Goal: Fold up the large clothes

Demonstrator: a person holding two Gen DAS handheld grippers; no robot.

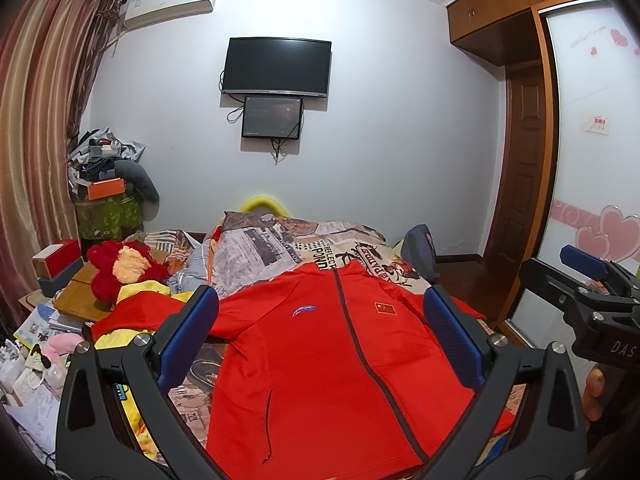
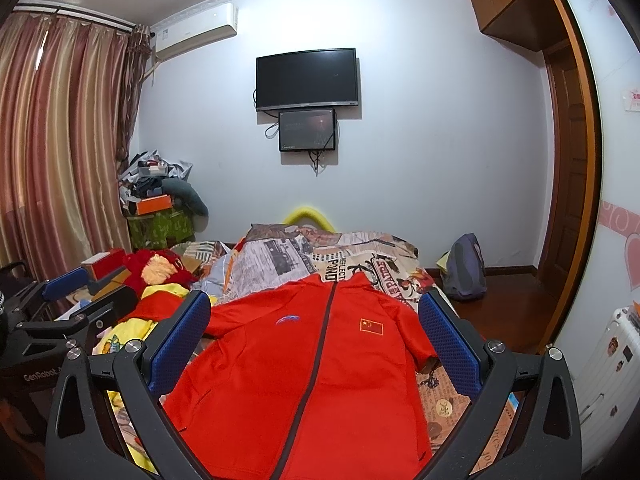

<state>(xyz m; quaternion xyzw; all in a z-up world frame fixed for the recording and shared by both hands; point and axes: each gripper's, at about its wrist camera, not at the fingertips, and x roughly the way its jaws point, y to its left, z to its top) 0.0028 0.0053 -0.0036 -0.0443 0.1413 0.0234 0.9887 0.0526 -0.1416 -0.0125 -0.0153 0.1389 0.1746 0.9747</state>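
A red zip jacket point(image 1: 320, 360) point(image 2: 304, 368) lies flat, front up, on the bed, collar towards the far wall, with a grey zipper, a blue logo and a small flag patch. My left gripper point(image 1: 320, 300) hovers open above its chest, nothing between its blue pads point(image 1: 192, 328). My right gripper point(image 2: 316, 304) is likewise open over the jacket, empty. Each gripper shows in the other's view: the right one point(image 1: 592, 280) at the right edge, the left one point(image 2: 68, 292) at the left edge. The jacket's left sleeve point(image 1: 132, 312) runs out leftwards.
The bed carries a newspaper-print quilt point(image 1: 288, 244) point(image 2: 360, 256). Yellow and red clothes point(image 1: 124, 320), a red plush toy point(image 1: 120, 264) and boxes crowd the left side. A backpack point(image 2: 464, 268) sits on the floor right of the bed. A wardrobe door point(image 1: 592, 160) stands right.
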